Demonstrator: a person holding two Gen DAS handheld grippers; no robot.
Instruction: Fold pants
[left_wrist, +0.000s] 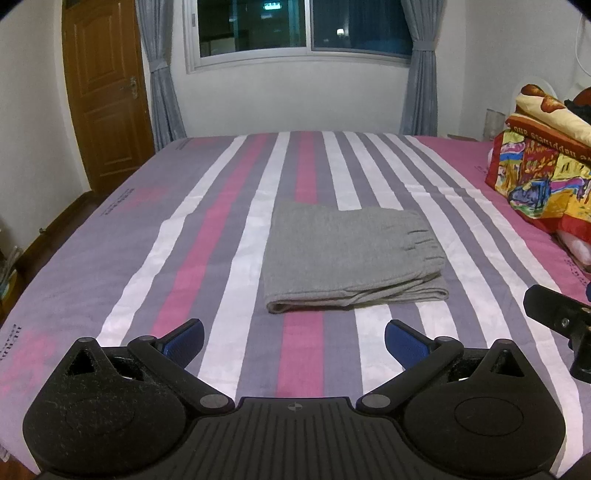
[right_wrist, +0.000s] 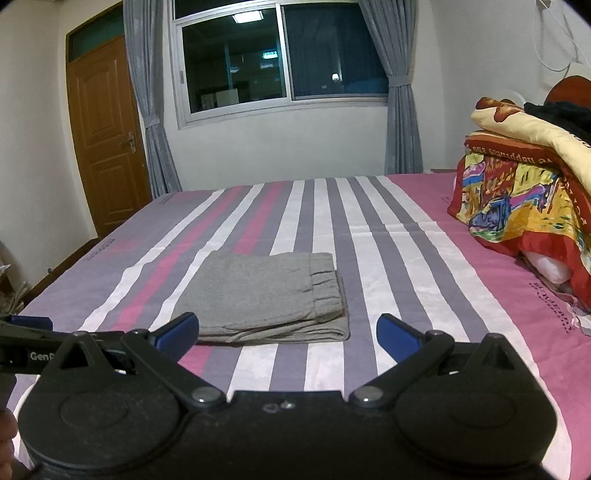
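The pants (left_wrist: 351, 258) lie folded into a thick grey rectangle near the middle of the bed (left_wrist: 184, 236), their gathered elastic waistband on the right side and the layered edges facing the cameras. The knit looks soft and matte, with slight ripples along the stacked hems. The bed's sheet is smooth cotton in long stripes of white, grey-violet and pink, with a few creases running across it.

To the right, well apart from the pants, a pile of bedding (right_wrist: 524, 192) sits on the pink part of the sheet: a glossy printed cover in red, yellow and blue, with a cream quilt on top. Behind the bed stand a wooden panelled door (left_wrist: 103, 96), grey curtains (left_wrist: 159, 74) and a dark sliding window (left_wrist: 303, 29).

The left gripper (left_wrist: 294, 341) hovers just short of the pants, its blue-padded fingers (left_wrist: 184, 339) spread wide and holding nothing. The right gripper (right_wrist: 288, 332) hangs likewise, fingers (right_wrist: 397, 334) apart and empty, one tip overlapping the pants' near corner in the view.
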